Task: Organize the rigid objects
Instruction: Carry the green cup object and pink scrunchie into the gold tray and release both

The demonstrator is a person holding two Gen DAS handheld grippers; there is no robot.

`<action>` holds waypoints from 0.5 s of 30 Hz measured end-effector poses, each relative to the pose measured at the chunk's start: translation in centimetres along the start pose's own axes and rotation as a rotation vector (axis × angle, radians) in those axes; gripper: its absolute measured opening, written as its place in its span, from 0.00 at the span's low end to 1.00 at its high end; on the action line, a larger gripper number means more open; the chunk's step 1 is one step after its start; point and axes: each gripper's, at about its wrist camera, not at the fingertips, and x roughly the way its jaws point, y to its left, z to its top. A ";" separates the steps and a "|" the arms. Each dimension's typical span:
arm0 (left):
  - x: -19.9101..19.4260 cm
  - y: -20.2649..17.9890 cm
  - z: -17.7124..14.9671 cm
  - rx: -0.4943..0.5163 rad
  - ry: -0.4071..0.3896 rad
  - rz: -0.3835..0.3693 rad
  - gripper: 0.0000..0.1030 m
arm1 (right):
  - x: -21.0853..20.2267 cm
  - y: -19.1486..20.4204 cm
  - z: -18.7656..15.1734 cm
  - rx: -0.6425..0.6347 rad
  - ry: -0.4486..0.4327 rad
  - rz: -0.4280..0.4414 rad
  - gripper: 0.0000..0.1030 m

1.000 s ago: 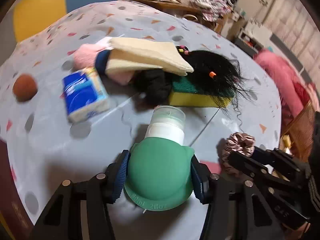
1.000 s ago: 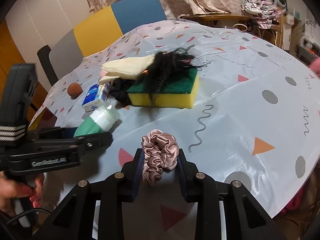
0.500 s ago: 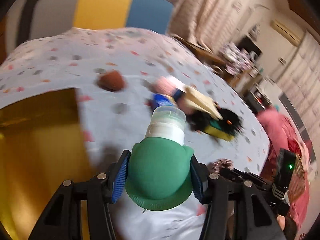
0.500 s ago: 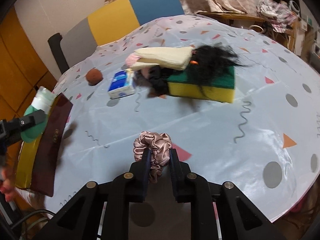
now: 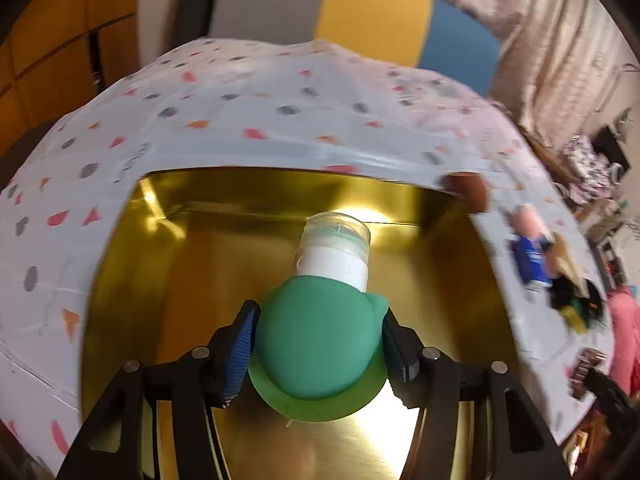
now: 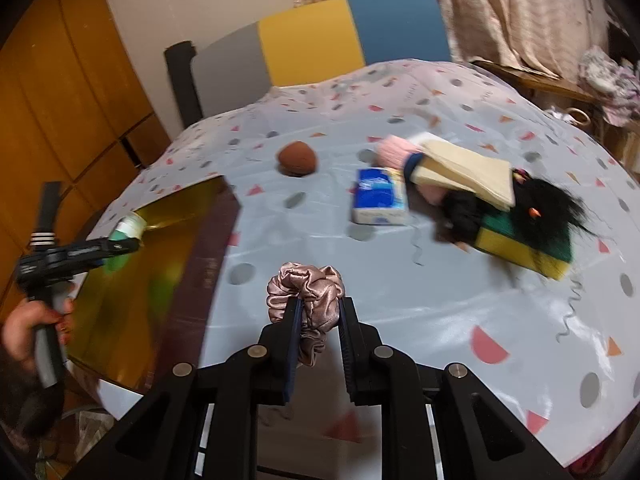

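A green squeeze bottle (image 5: 320, 344) with a white collar and clear cap hangs over the floor of an open gold box (image 5: 132, 280). My left gripper (image 5: 316, 320) has a pad against each side of the bottle, and its jaws are opening. The right wrist view shows the same bottle (image 6: 128, 230) above the gold box (image 6: 168, 248) at the table's left edge. My right gripper (image 6: 318, 312) is shut on a dusty-pink satin scrunchie (image 6: 306, 288), which it holds above the tablecloth near the front edge.
A brown ball (image 6: 297, 158) and a blue tissue pack (image 6: 378, 196) lie mid-table. To the right sits a pile: cream cloth (image 6: 468, 168), black hair (image 6: 548, 204), yellow-green sponge (image 6: 524, 248). The box's dark red side (image 6: 204, 272) faces the scrunchie. A chair (image 6: 344, 36) stands behind.
My left gripper swung left with the bottle, from beside the pile to over the gold box. My right gripper closed on the scrunchie and lifted it off the cloth.
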 end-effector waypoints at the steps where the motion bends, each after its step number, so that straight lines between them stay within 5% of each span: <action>1: 0.5 0.6 0.2 -0.007 0.011 0.018 0.56 | 0.0 0.4 0.1 -0.005 0.000 0.007 0.18; 5: 2.1 3.2 1.0 -0.067 0.066 0.041 0.56 | -0.3 2.1 0.5 -0.024 -0.004 0.029 0.18; 15: 0.2 3.8 2.6 -0.075 -0.029 0.174 0.72 | -0.5 5.2 1.4 -0.075 0.002 0.071 0.18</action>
